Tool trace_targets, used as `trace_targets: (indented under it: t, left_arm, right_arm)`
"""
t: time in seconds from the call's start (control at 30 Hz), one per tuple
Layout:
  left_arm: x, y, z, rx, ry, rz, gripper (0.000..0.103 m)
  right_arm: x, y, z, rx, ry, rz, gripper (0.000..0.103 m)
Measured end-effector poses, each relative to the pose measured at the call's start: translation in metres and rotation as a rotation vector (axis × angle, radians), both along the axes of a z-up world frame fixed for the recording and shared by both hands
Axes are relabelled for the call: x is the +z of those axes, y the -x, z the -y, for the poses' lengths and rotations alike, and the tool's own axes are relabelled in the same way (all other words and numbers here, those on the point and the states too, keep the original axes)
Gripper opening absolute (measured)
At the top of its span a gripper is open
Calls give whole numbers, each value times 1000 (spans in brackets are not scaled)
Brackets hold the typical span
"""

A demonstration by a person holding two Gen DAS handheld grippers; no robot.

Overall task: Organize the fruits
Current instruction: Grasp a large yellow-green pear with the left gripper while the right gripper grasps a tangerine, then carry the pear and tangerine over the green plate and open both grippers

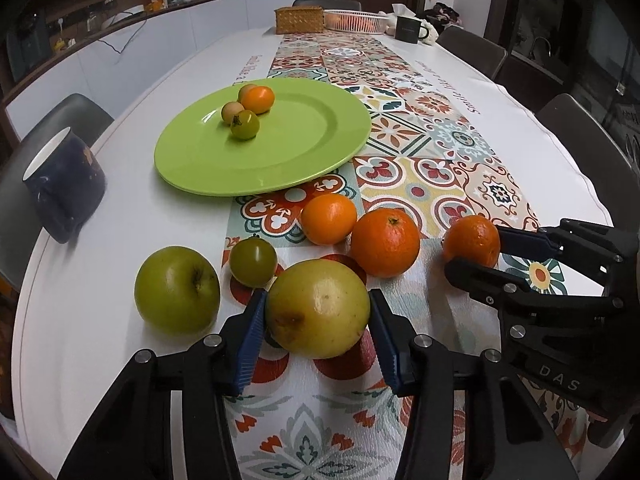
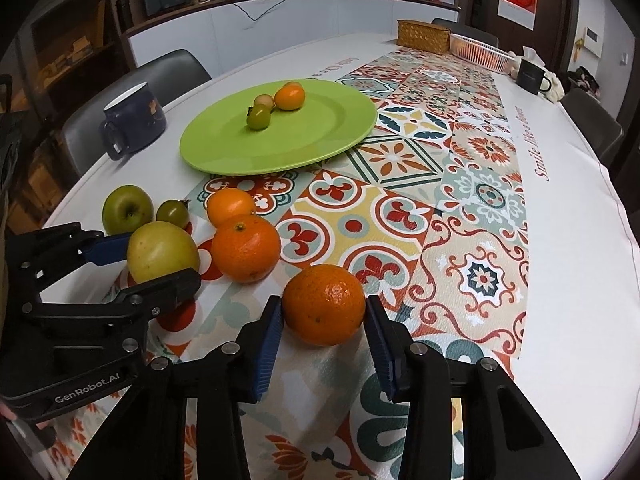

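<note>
My left gripper [image 1: 318, 312] is shut on a yellow-green apple [image 1: 318, 308] that rests on the patterned tablecloth. My right gripper [image 2: 324, 308] is shut on an orange [image 2: 324, 304]; it also shows in the left wrist view [image 1: 472, 242]. Loose beside them lie a green apple [image 1: 177, 290], a green tomato [image 1: 253, 262], a small orange [image 1: 329, 219] and a larger orange [image 1: 385, 242]. The green plate [image 1: 280, 160] farther back holds a green tomato [image 1: 245, 124], a small orange [image 1: 258, 99] and two small pale fruits.
A dark blue mug [image 1: 64, 184] stands at the table's left edge. A wicker box [image 1: 299, 19], a white basket [image 1: 356, 20] and a dark mug [image 1: 408, 29] sit at the far end. Chairs surround the table.
</note>
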State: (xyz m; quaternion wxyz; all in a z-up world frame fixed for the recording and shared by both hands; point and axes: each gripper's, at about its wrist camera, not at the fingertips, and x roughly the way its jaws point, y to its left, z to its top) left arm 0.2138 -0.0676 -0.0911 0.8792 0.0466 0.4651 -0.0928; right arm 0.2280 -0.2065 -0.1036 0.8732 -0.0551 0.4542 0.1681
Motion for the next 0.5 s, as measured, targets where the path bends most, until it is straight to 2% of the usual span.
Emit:
trace_targets:
  t: [0.23, 0.5]
  left_arm:
    - [13, 9, -4, 1, 6, 24, 49]
    - [44, 22, -10, 12, -7, 84, 49]
  right_arm:
    - [10, 6, 0, -2, -4, 26, 42]
    - [42, 21, -4, 2, -24, 101, 42]
